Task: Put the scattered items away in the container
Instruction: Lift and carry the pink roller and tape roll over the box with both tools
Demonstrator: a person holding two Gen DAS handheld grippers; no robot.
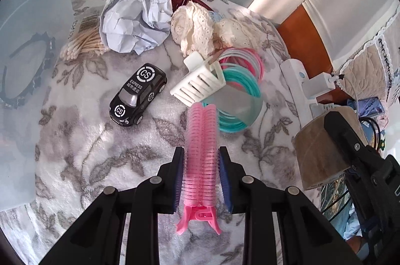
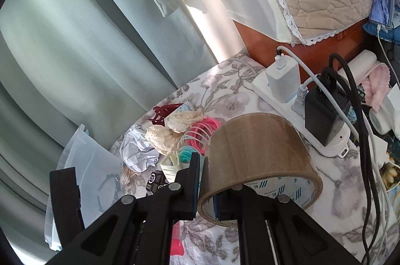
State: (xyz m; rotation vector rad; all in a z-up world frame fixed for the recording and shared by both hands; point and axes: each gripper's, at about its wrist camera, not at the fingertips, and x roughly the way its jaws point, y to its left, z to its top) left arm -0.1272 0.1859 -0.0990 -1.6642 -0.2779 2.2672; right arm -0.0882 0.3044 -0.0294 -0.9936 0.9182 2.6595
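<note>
My left gripper is shut on a pink hair roller clip, held over the floral blanket. My right gripper is shut on the wall of a brown packing tape roll, which also shows at the right of the left wrist view. The translucent container stands at the left and holds a dark headband. Scattered ahead lie a black toy car, a white comb clip, pink and teal rings, crumpled paper, lace fabric and cotton swabs.
A white power strip with chargers and cables lies at the blanket's right edge. A dark red claw clip sits behind the lace. Green curtains hang behind. A phone rests on a quilted cover at far right.
</note>
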